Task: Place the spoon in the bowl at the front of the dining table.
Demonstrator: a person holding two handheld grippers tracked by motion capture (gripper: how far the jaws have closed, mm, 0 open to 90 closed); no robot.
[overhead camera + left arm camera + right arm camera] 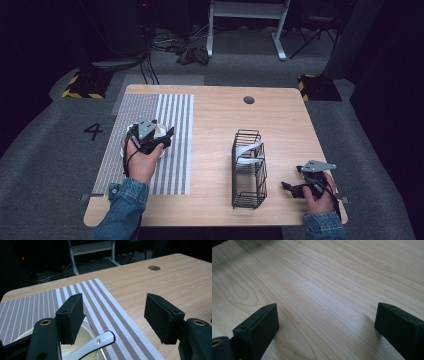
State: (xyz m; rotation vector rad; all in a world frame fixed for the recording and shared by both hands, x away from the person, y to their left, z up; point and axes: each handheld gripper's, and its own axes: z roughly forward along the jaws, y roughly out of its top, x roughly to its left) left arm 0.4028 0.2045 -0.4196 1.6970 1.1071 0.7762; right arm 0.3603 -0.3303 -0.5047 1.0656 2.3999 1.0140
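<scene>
A cream bowl point(86, 336) with a white spoon point(100, 341) in it sits on a striped placemat point(172, 145) at the table's left. My left gripper point(162, 139) hovers over the bowl point(131, 131), jaws wide open and holding nothing; its left jaw hangs above the bowl's rim. In its own view the left gripper point(115, 317) frames bare mat. A black wire rack point(248, 170) holding a white plate point(248, 152) stands right of centre. My right gripper point(290, 188) is low near the front right, open, beside the rack; in its own view the right gripper point(327, 326) spans bare wood.
A round cable hole point(249, 100) lies near the table's far edge. The wooden tabletop point(215, 120) between mat and rack is bare. A white desk frame point(247, 20) and cables stand on the floor beyond.
</scene>
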